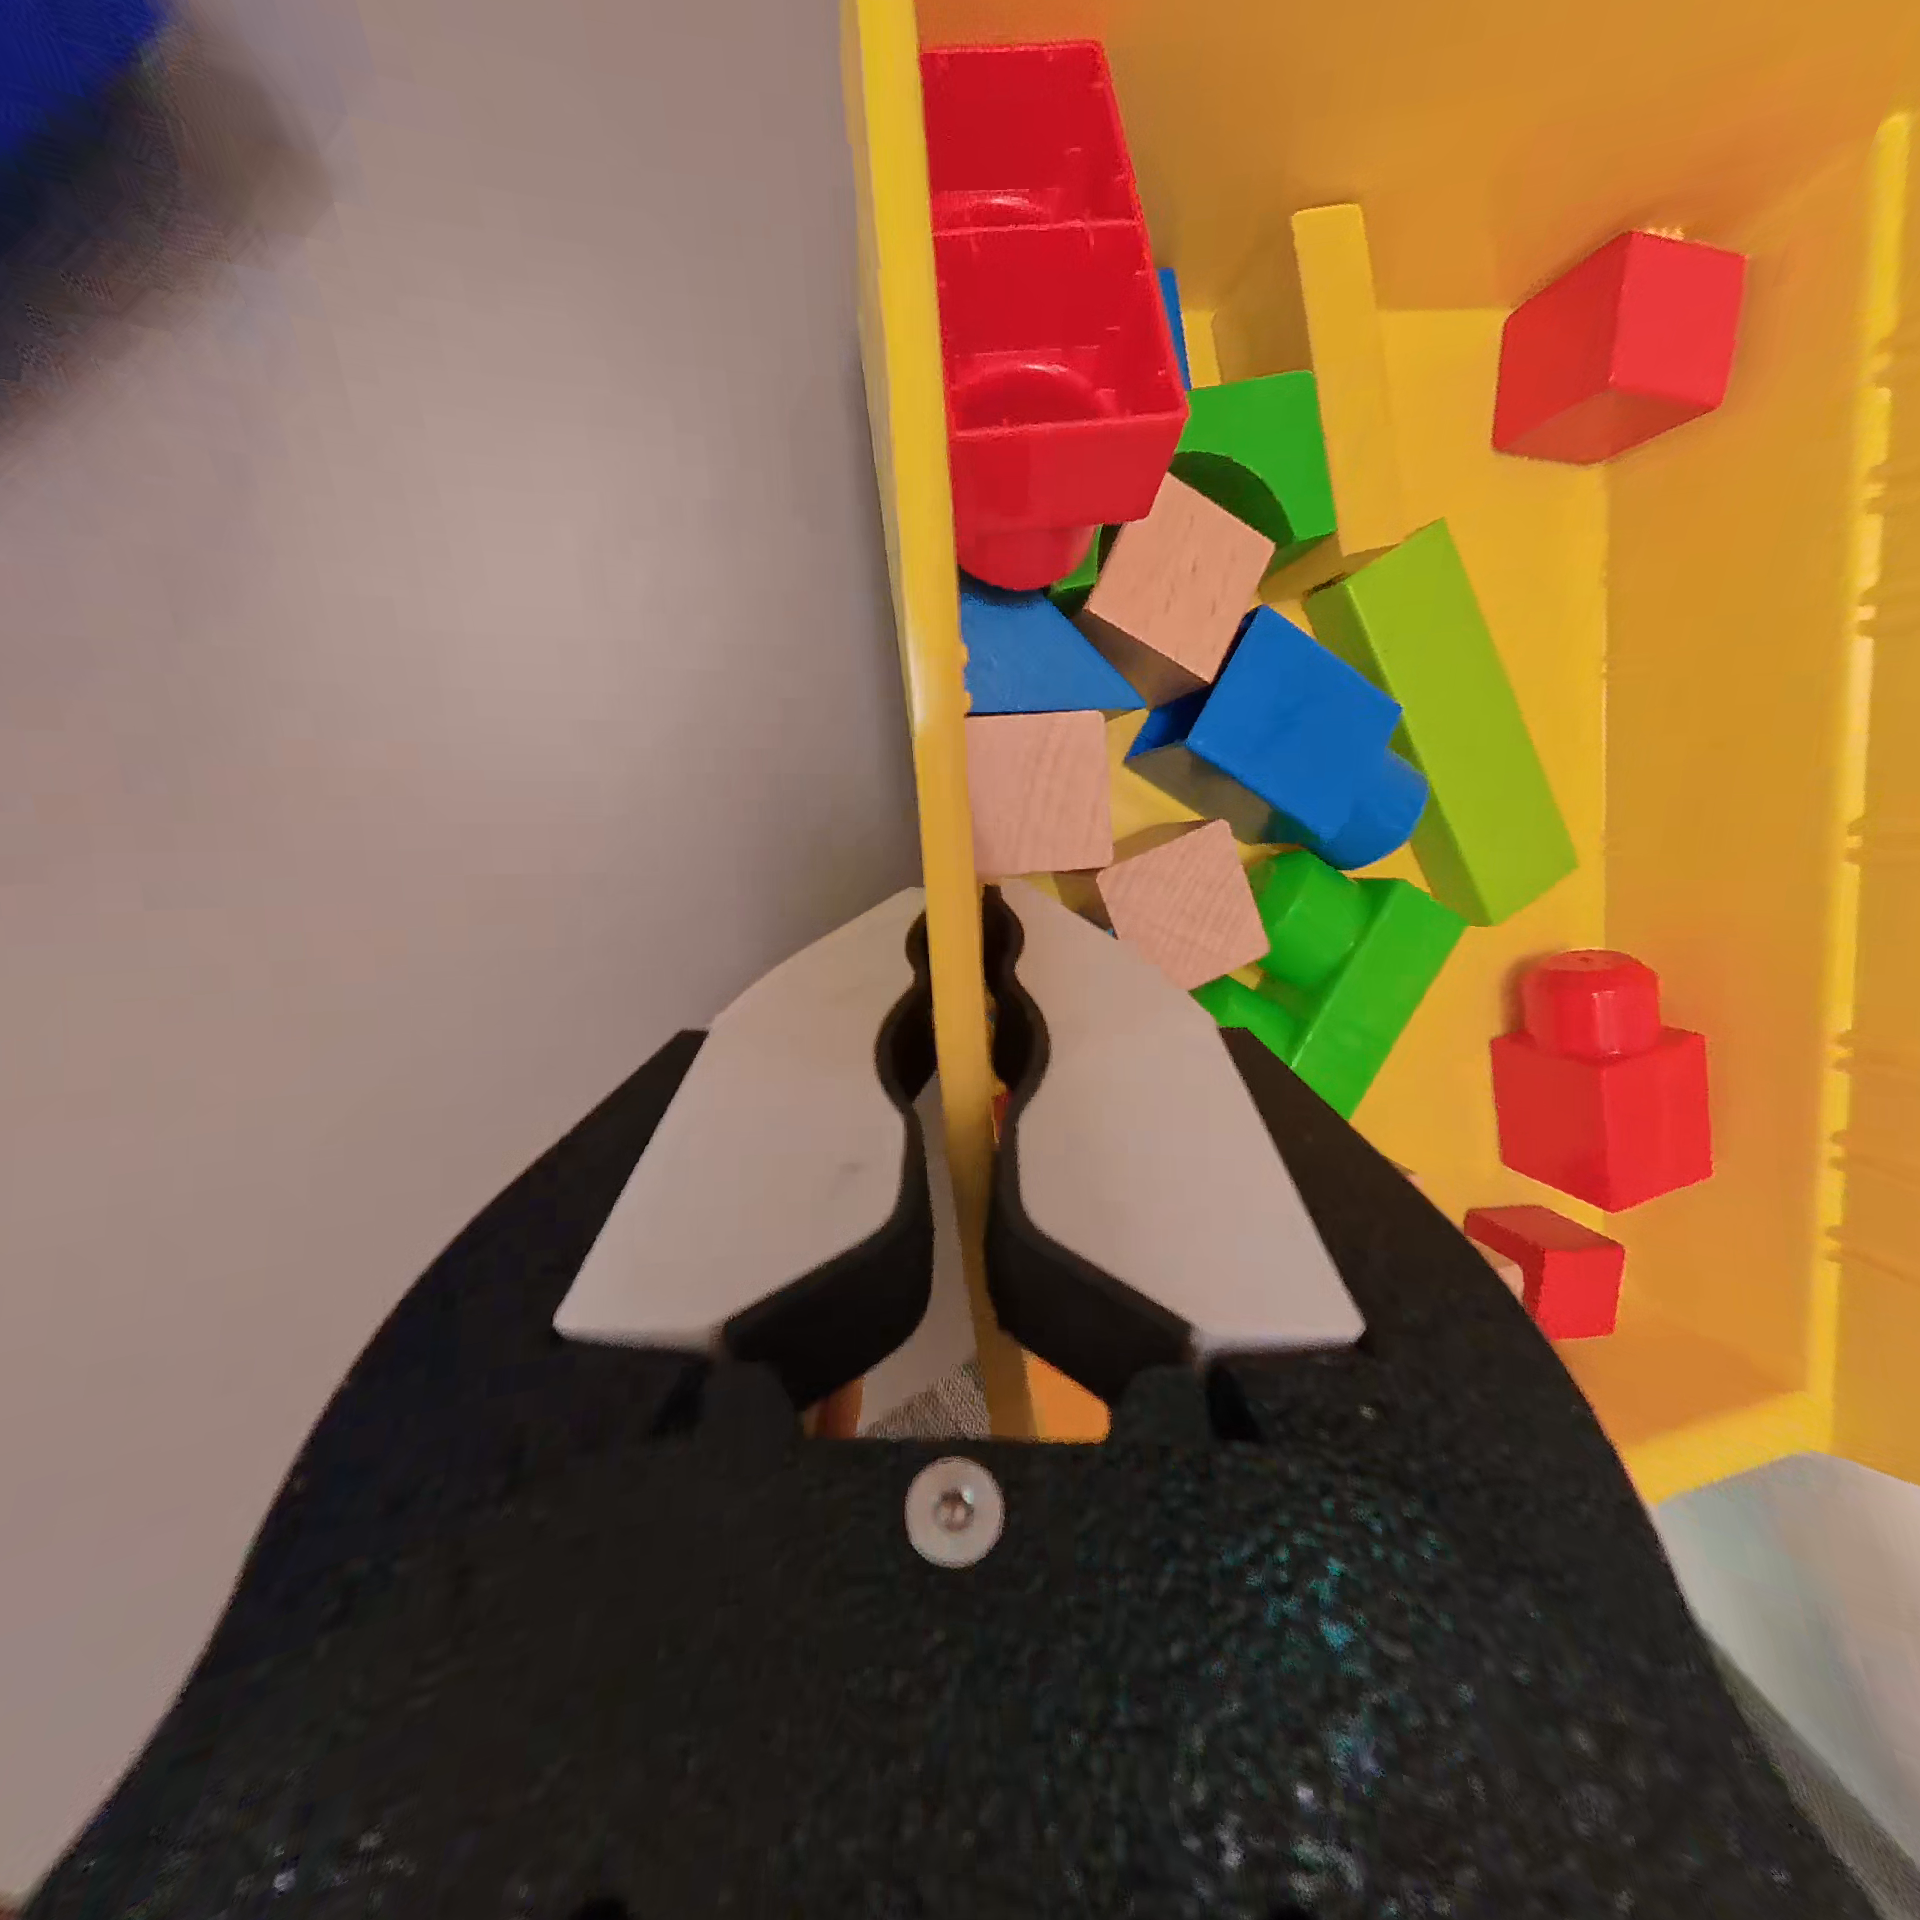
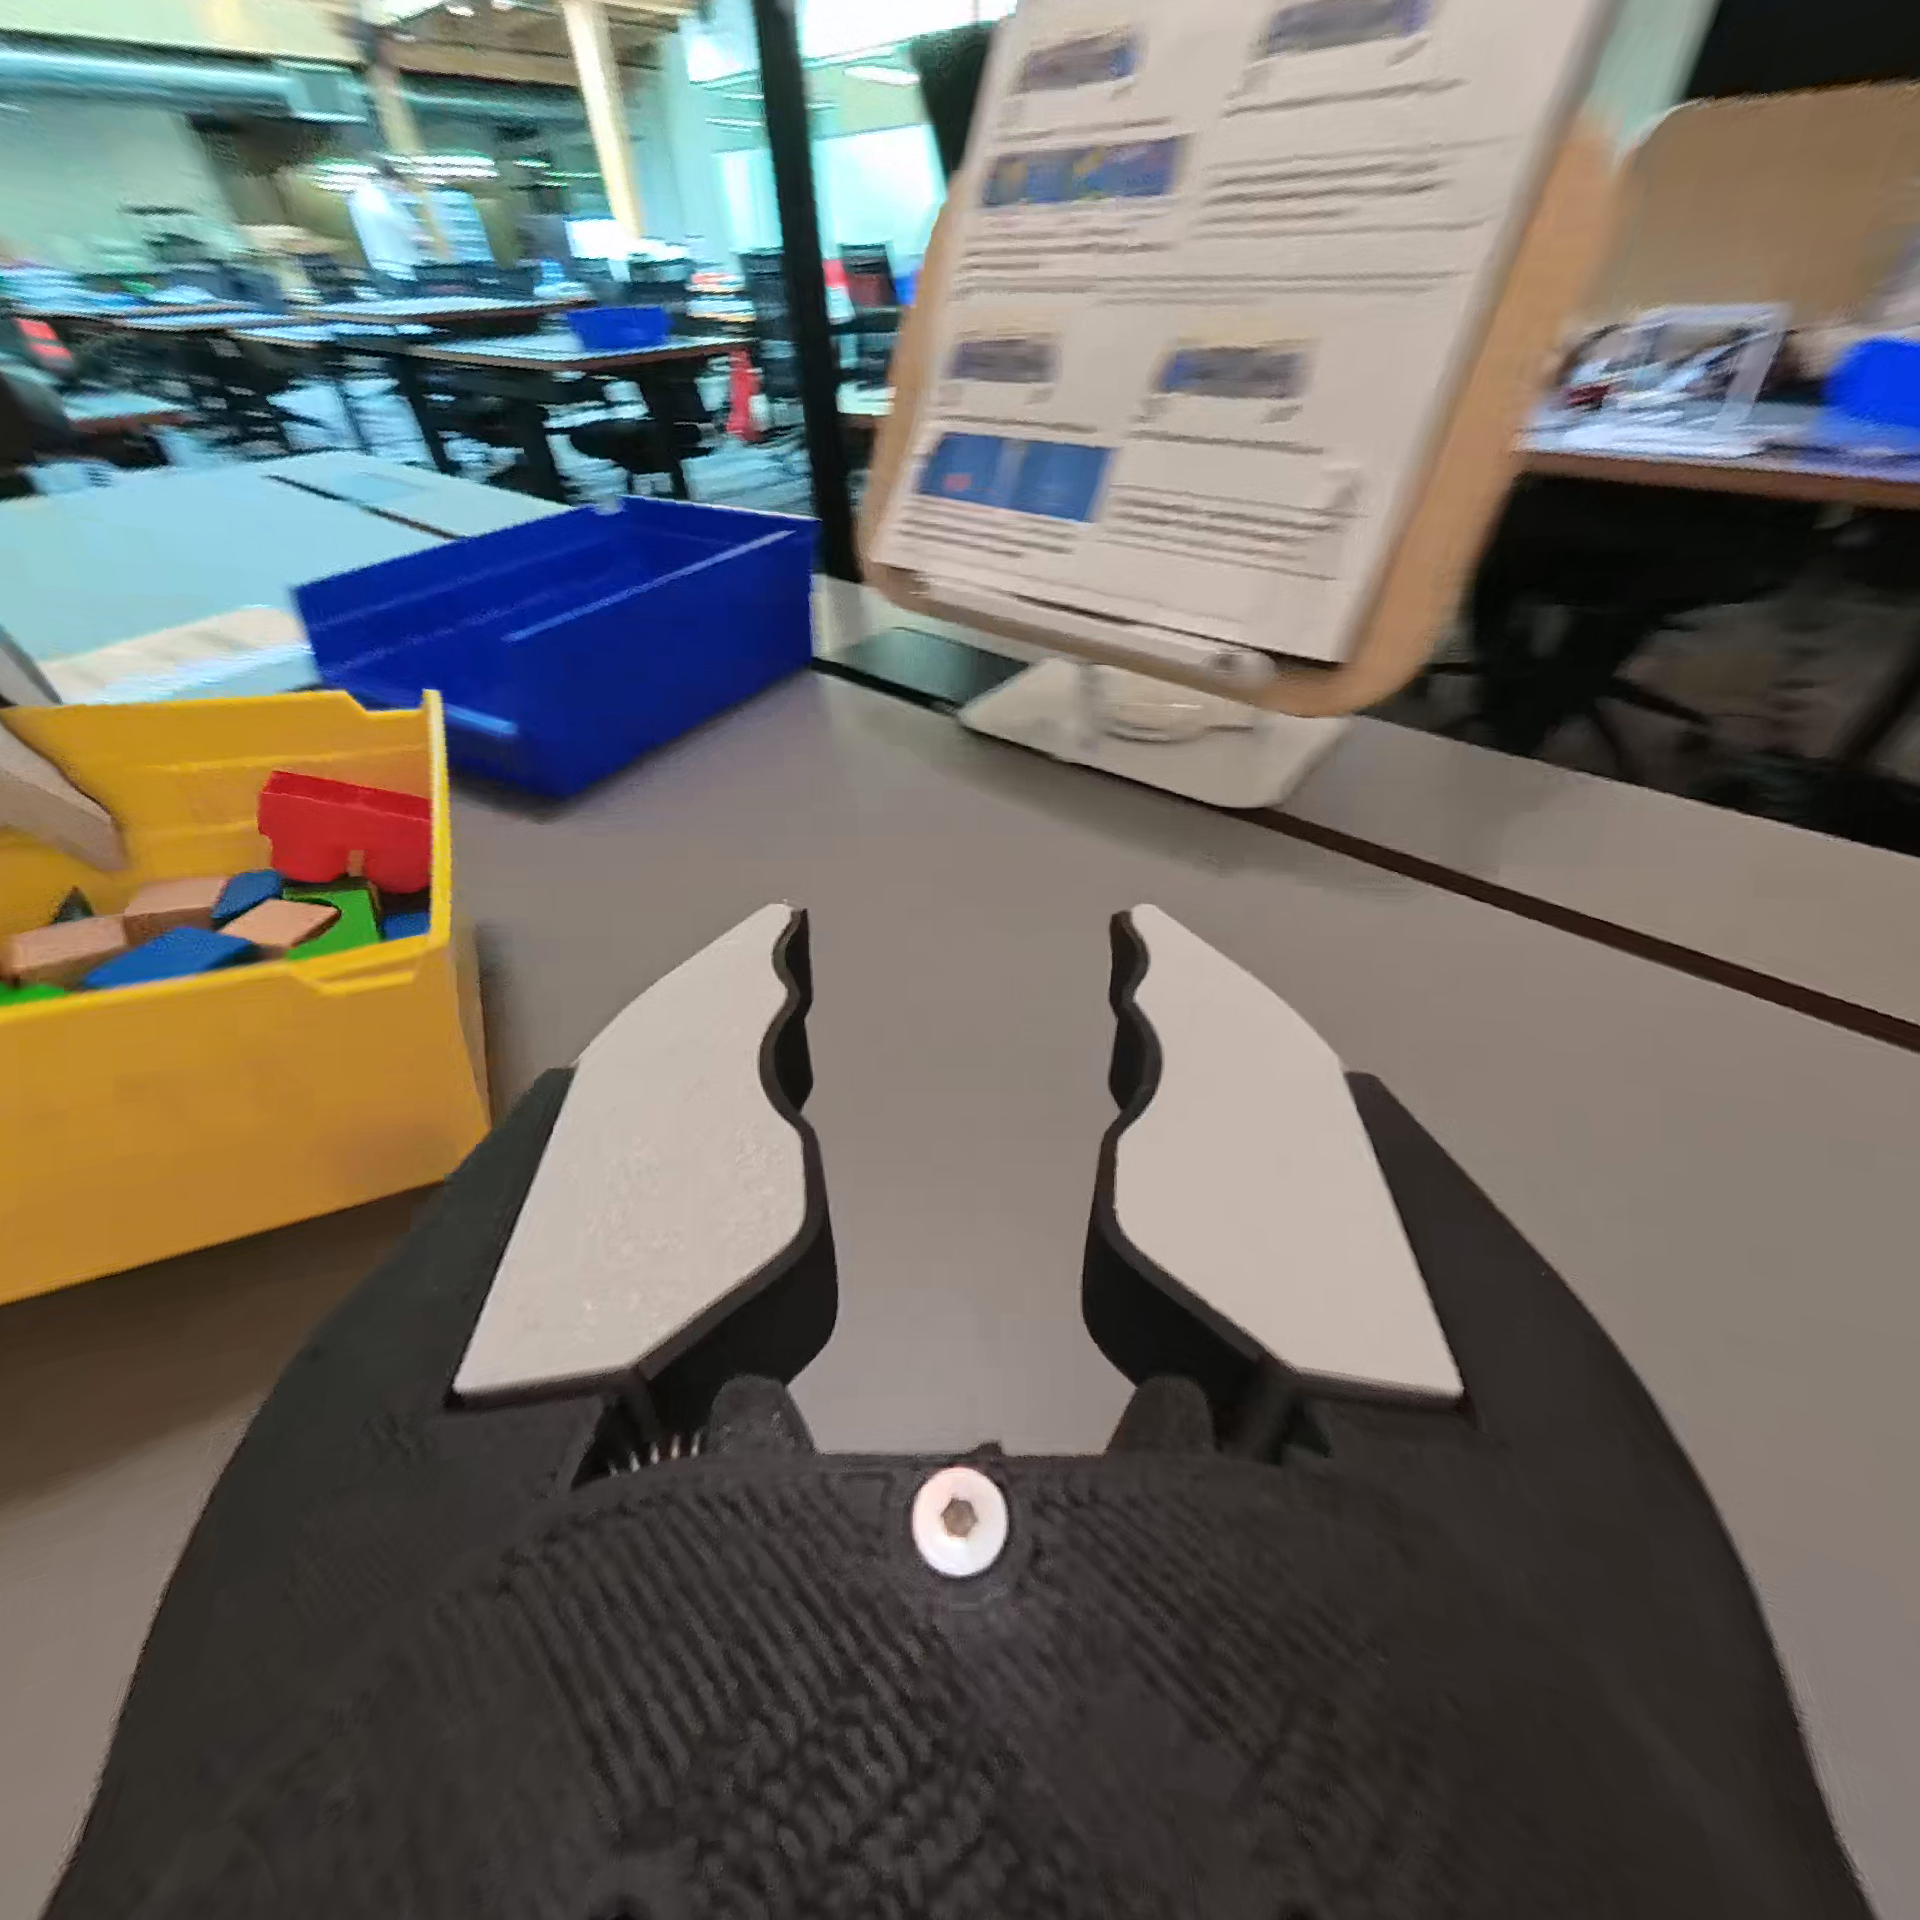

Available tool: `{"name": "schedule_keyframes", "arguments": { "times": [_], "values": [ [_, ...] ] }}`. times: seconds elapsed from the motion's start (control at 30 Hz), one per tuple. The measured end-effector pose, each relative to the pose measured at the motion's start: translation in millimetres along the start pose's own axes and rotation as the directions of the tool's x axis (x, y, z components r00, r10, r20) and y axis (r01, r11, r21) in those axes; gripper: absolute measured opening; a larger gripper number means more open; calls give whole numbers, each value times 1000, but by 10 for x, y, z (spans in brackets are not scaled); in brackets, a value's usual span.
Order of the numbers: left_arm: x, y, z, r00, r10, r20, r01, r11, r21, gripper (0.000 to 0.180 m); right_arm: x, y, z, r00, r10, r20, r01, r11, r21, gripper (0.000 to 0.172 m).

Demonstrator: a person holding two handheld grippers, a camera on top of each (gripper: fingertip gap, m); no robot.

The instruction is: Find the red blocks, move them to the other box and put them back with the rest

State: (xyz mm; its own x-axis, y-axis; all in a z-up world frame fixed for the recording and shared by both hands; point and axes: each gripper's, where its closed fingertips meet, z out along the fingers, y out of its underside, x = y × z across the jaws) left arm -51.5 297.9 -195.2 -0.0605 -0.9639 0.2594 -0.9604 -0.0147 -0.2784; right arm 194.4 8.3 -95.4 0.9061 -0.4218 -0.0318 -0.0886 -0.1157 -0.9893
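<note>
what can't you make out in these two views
- Blue box floor, right wrist view: hidden by its near wall, so any contents cannot be told.
- Small red block, left wrist view: partly covered by the left gripper.
- Blocks low in the yellow box: buried under others.
- Background room, right wrist view: blurred.

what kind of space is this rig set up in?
Probably a shared lab or workshop hall: rows of long work tables in the background, a stand with printed instruction sheets on the grey table, and plastic parts bins, blue and yellow.

The printed sheet [image 2: 1195, 312] on the stand is too blurred to read.
</note>
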Motion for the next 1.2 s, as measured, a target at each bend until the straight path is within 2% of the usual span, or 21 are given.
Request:
{"name": "schedule_keyframes", "arguments": {
  "times": [0.13,0.23,0.4,0.57,0.8,0.93,1.0,1.1,1.2],
  "values": [
    [-502,682,-293,992,-94,85,92,996,20,6,-762,-96,984,983,68,169,-59,997,-53,82],
    [-773,1063,-440,981,-173,89,167,984,63,6,-1294,-184,1691,962,114,249,-86,989,-119,93],
    [-1208,1560,-644,954,-275,119,260,957,132,6,-1909,-184,2739,937,241,251,-179,953,-246,101],
    [-1612,1906,-848,917,-360,169,324,923,205,7,-2156,29,3543,953,262,152,-192,910,-368,101],
    [-1913,2165,-961,881,-430,196,376,889,260,7,-2385,188,4061,952,301,60,-238,848,-473,92],
    [-1945,2165,-930,881,-441,173,386,880,276,7,-2164,354,4223,980,188,-72,-197,826,-528,68],
    [-1953,2150,-930,882,-437,178,381,882,277,7,-2023,441,4282,979,149,-136,-200,813,-547,64],
    [-1957,2132,-926,881,-437,183,380,882,278,7,-1955,692,4313,984,100,-147,-171,760,-628,47],
    [-1960,2125,-927,880,-438,183,380,881,280,7,-1994,703,4369,993,85,-86,-120,766,-631,38]
  ]
}}
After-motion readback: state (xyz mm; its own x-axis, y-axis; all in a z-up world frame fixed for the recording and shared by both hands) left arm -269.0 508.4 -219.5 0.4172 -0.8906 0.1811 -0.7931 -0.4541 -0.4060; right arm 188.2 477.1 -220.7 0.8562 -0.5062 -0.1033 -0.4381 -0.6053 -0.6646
